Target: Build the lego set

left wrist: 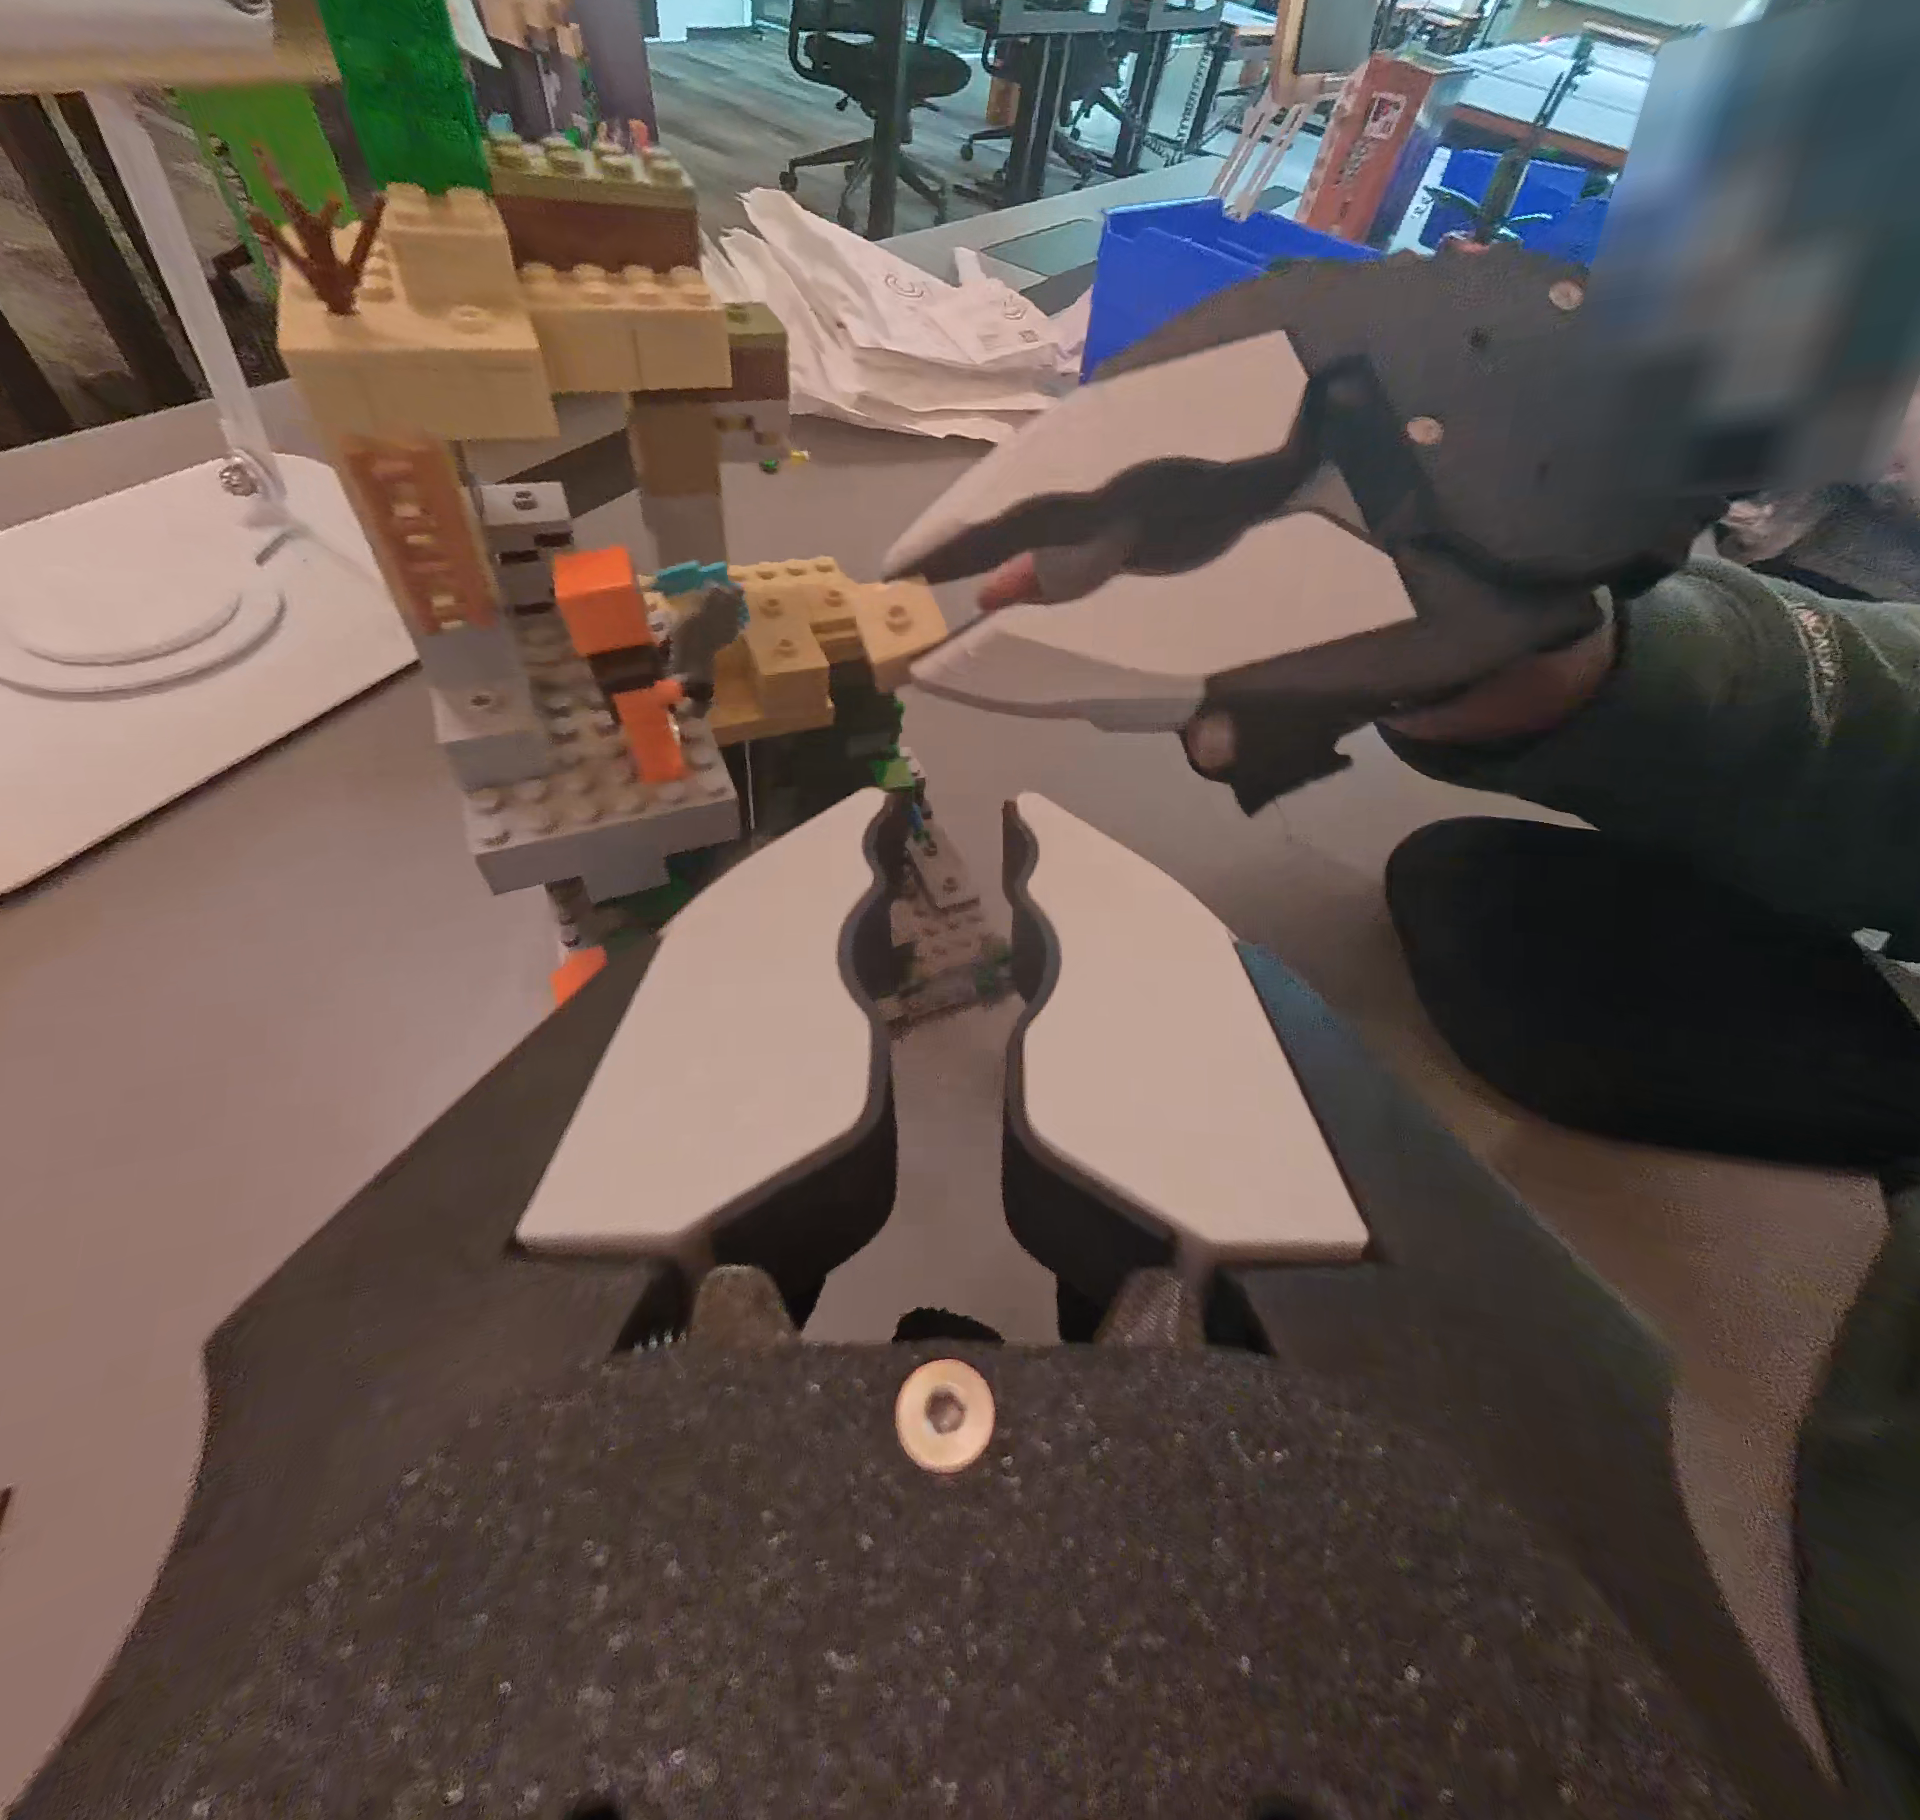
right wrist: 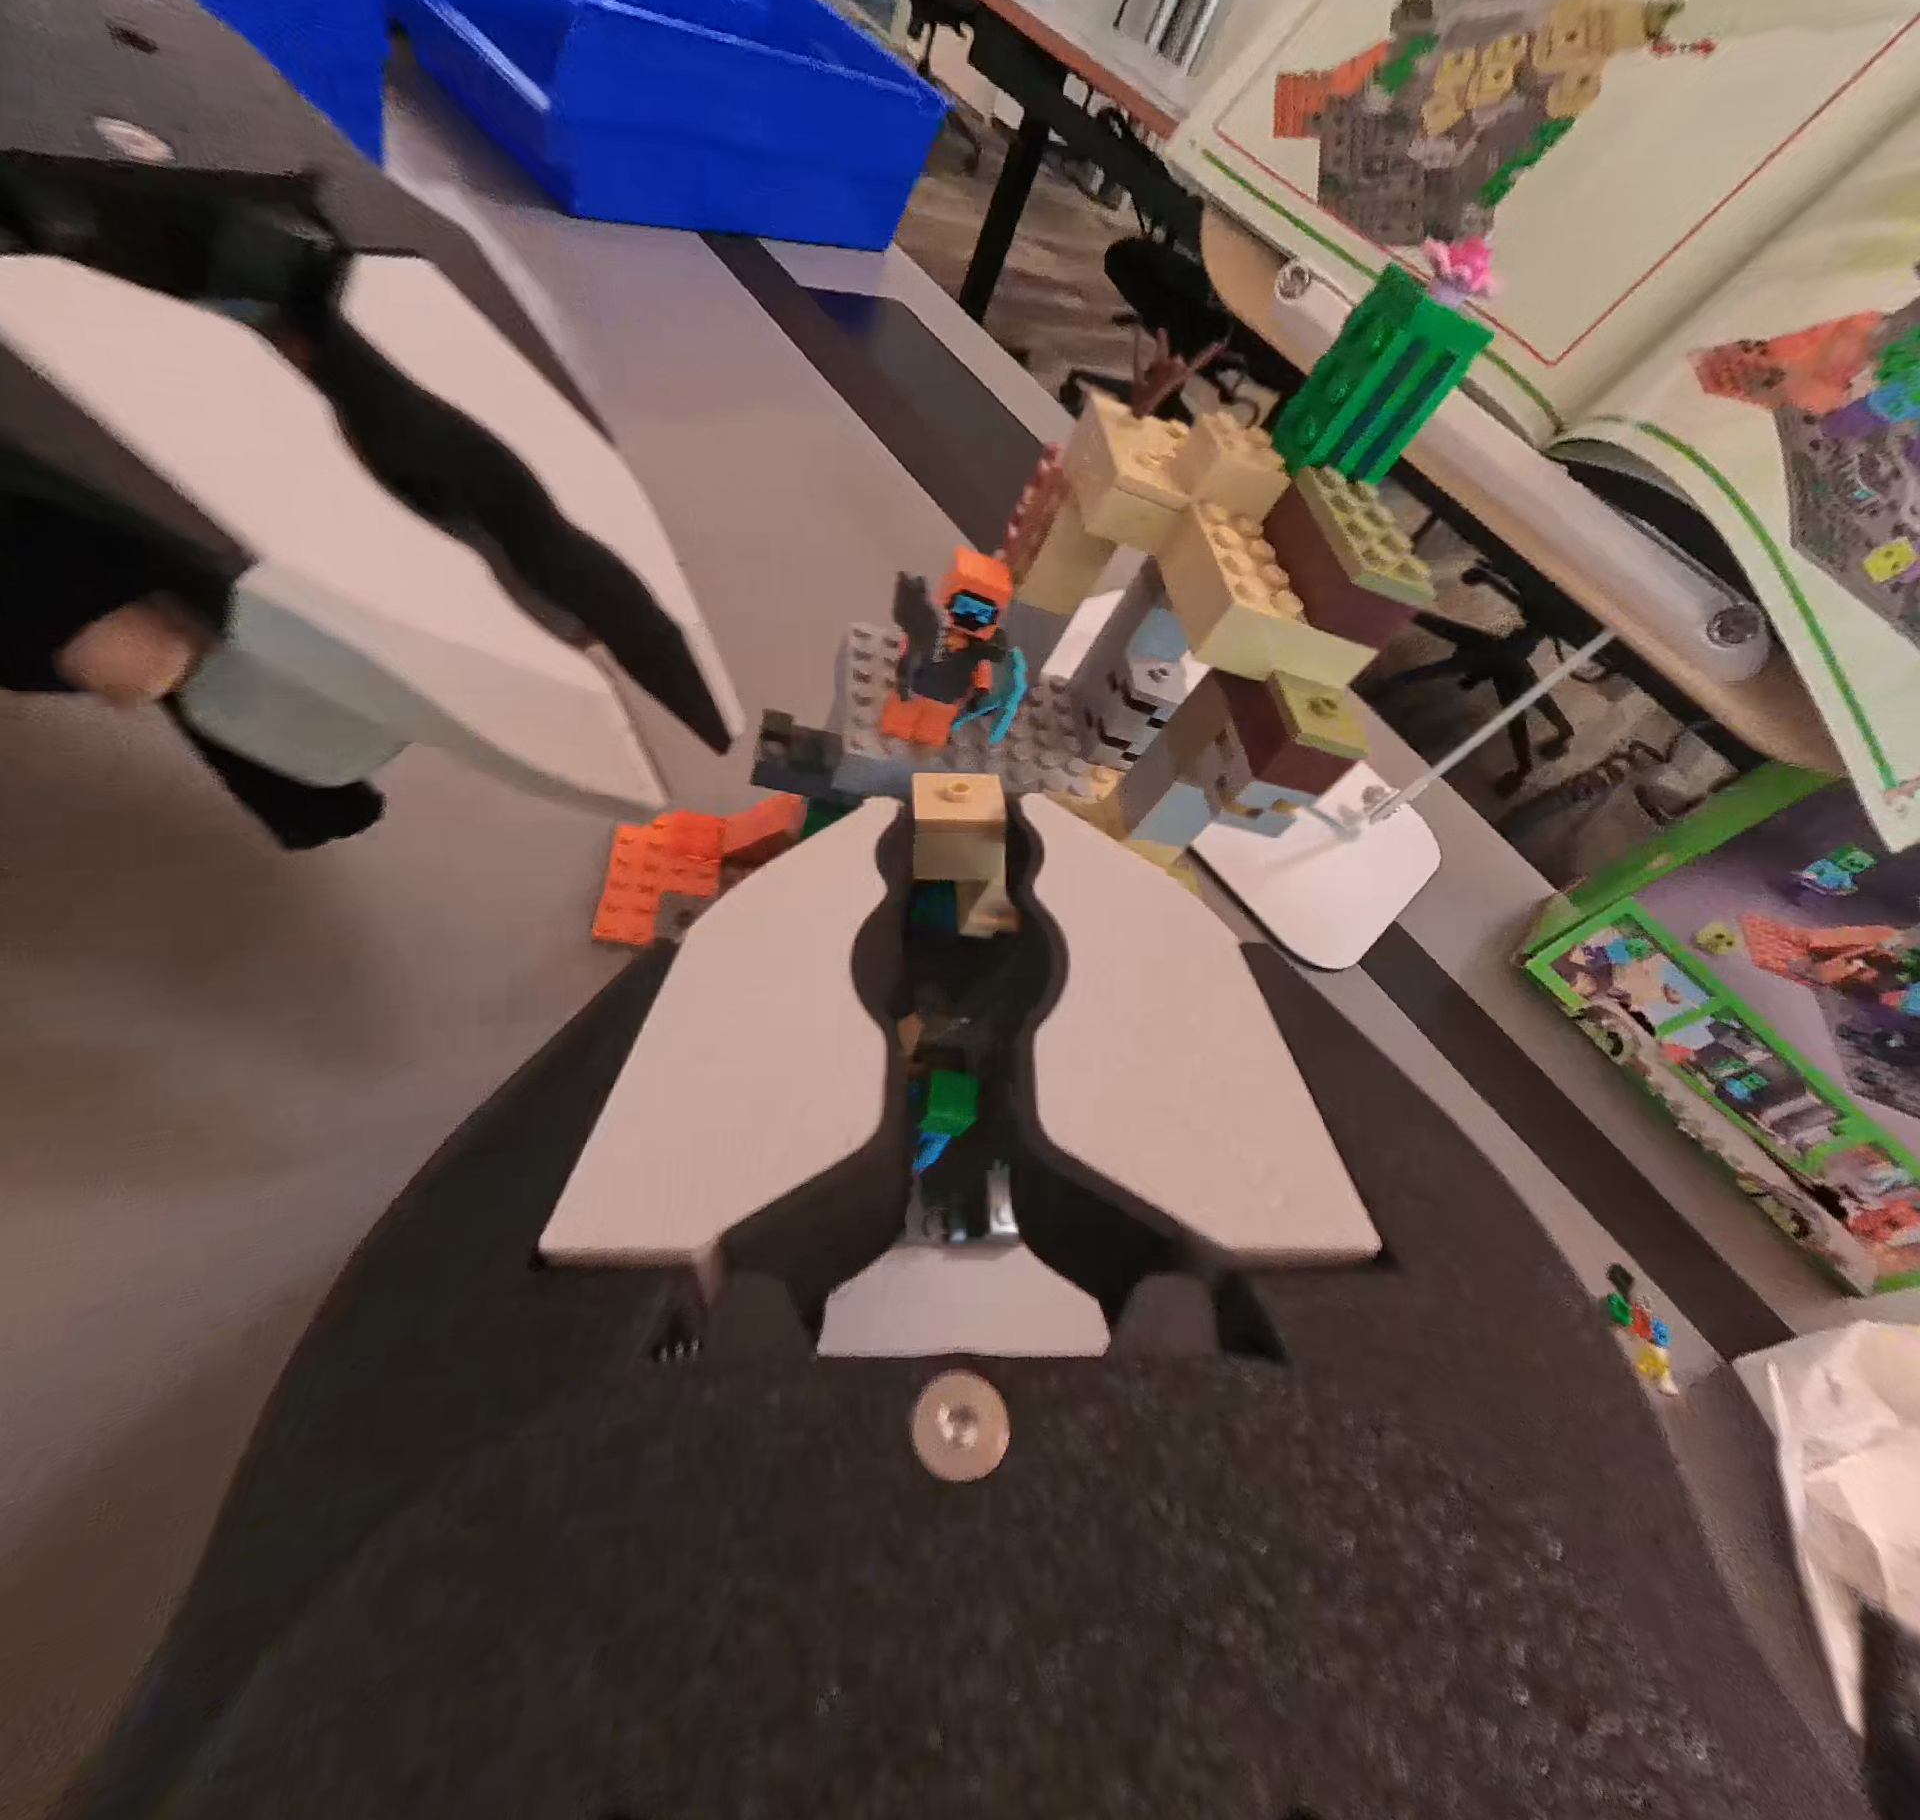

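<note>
Tan brick (right wrist: 958,828) sits pinched in the right claw (right wrist: 961,814) beside the lego build (left wrist: 540,565); left claw (left wrist: 940,814) hangs slightly spread, empty; the green box (right wrist: 1745,1074) bears printed artwork.

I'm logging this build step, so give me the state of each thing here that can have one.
Right claw: shut on the tan brick.
Tan brick: pinched at the claw tips, against the model.
Left claw: open, empty.
Lego model: standing, partly built.
Orange figure: upright on the grey plate.
Instruction booklet: open on its stand.
</note>
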A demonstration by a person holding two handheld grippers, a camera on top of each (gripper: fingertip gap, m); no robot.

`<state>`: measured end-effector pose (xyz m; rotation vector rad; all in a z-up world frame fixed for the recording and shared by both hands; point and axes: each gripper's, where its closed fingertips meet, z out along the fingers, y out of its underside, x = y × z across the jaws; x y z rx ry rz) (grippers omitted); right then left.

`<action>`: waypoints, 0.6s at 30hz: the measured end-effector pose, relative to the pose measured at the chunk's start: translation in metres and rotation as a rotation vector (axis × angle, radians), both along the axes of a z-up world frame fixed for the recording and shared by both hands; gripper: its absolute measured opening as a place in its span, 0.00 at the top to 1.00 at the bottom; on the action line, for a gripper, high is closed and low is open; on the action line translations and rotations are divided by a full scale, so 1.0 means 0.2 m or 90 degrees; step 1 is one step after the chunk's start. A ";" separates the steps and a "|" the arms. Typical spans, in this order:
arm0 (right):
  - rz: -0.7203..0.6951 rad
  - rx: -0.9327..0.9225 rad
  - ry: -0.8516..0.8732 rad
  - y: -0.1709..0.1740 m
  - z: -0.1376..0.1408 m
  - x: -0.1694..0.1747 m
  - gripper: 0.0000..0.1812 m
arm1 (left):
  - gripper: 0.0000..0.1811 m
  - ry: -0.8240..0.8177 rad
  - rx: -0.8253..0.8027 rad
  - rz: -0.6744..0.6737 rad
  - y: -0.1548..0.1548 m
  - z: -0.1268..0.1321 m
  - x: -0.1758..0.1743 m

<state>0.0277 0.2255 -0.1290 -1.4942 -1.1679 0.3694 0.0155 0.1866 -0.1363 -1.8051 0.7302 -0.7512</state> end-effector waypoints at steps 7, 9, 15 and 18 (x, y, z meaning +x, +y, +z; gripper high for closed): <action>-0.028 -0.034 -0.042 0.09 -0.04 0.02 0.91 | 0.91 0.033 0.007 0.009 0.02 -0.07 -0.02; -0.043 -0.046 -0.056 0.09 -0.07 0.05 0.91 | 0.92 0.036 0.003 0.009 0.03 -0.09 -0.03; -0.053 -0.038 -0.074 0.10 -0.10 0.04 0.91 | 0.92 0.035 -0.009 0.001 0.04 -0.12 -0.02; -0.055 -0.032 -0.083 0.11 -0.10 0.02 0.91 | 0.92 0.039 -0.007 -0.001 0.03 -0.12 -0.01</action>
